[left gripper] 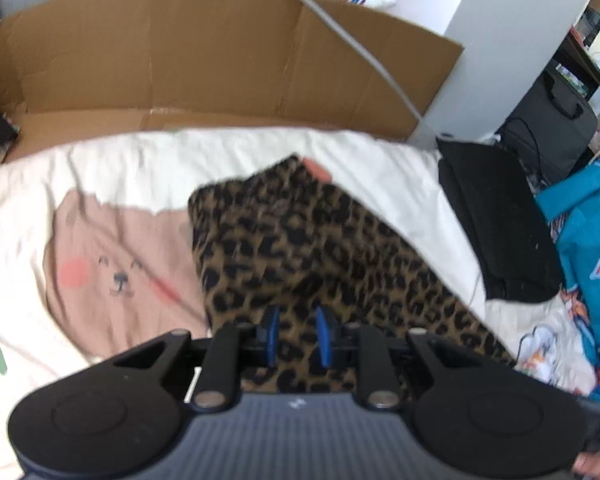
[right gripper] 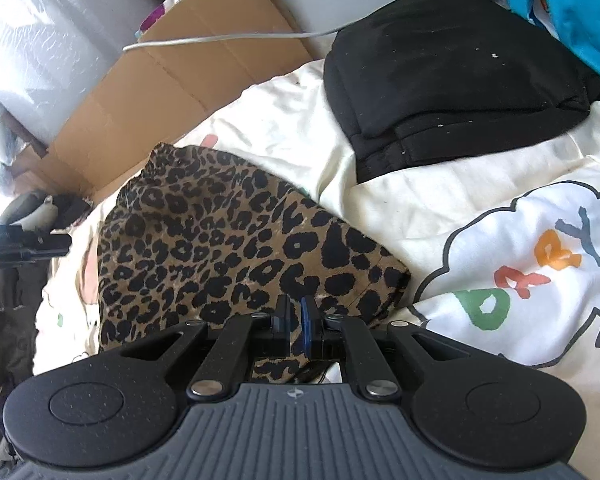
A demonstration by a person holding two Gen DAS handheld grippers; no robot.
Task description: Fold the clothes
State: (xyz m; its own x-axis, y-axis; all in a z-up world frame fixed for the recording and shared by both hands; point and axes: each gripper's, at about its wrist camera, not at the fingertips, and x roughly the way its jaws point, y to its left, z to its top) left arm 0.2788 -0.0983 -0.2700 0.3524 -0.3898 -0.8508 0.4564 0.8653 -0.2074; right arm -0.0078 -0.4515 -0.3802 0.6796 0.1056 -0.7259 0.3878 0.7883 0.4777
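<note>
The leopard-print fabric garment (left gripper: 300,248), tan with black spots, lies in a loose folded heap on the cream printed bedsheet (left gripper: 148,156). Its far corner reaches toward the flattened brown cardboard sheet (left gripper: 204,52) that stands along the far side of the bed.

The left gripper (left gripper: 298,334) tilts steeply down over the near edge of the garment. Its blue-padded fingers (left gripper: 273,332) stand a narrow gap apart, with leopard cloth visible in the gap below them; nothing is pinched between the pads. The left view is motion-blurred.

The right gripper (right gripper: 296,326) also points down at an angle, sitting at the garment's near right corner. Its jaws are nearly together, and cloth shows just beyond the tips; whether a fold is caught between them cannot be told. In the right wrist view, the black tip of the left gripper (right gripper: 40,242) pokes in at the left edge, beside the garment's left side.

To the right of the garment, well apart from it, a folded black fabric item (right gripper: 452,68) rests on the sheet. Farther right is a teal jersey with orange and white trim (left gripper: 588,232). A pink bear-face print (left gripper: 120,276) on the sheet shows just left of the garment, and a cloud print with coloured letters (right gripper: 540,264) lies near right.
</note>
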